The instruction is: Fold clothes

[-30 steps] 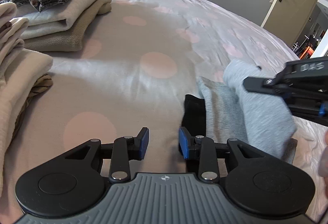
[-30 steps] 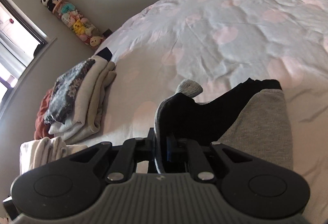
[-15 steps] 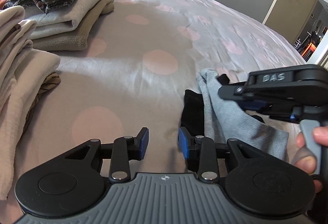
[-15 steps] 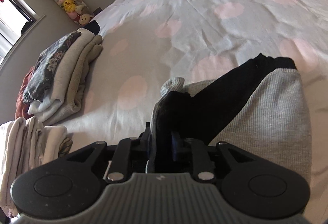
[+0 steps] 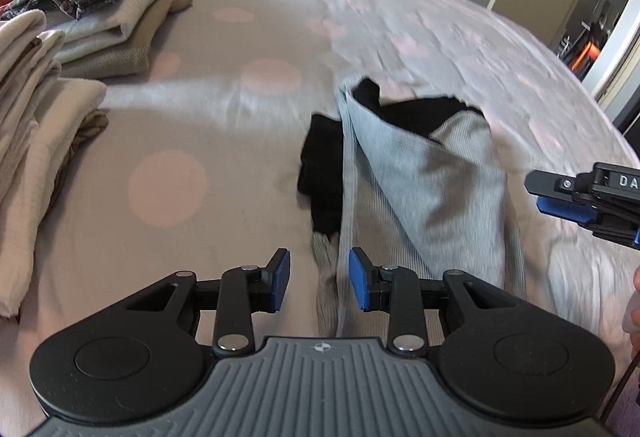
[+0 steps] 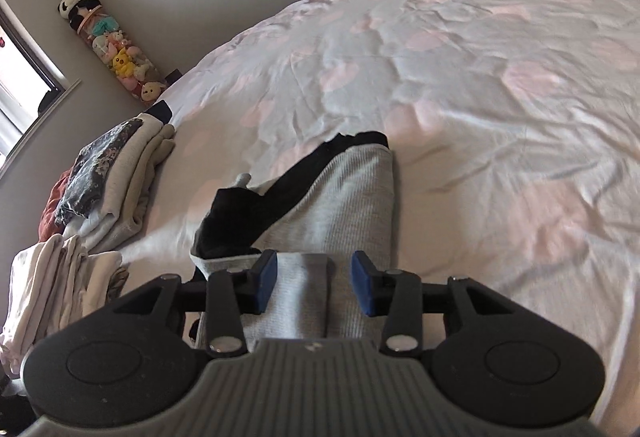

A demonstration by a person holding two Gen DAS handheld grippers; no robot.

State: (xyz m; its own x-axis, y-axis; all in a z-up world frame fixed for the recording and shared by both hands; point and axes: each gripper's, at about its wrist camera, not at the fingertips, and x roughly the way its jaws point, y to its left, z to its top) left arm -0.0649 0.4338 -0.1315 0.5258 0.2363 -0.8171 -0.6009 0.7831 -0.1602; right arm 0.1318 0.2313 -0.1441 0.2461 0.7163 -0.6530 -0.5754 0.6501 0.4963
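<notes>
- Since a moment ago, the right gripper has let go of the grey and black garment and now hangs open above it.
- Left gripper is open too, its jaws either side of the garment's near edge.
- Garment lies half-folded on the bed, right of the stacked clothes.
- Risk: the loose flap may slide open, since nothing pins it.
</notes>
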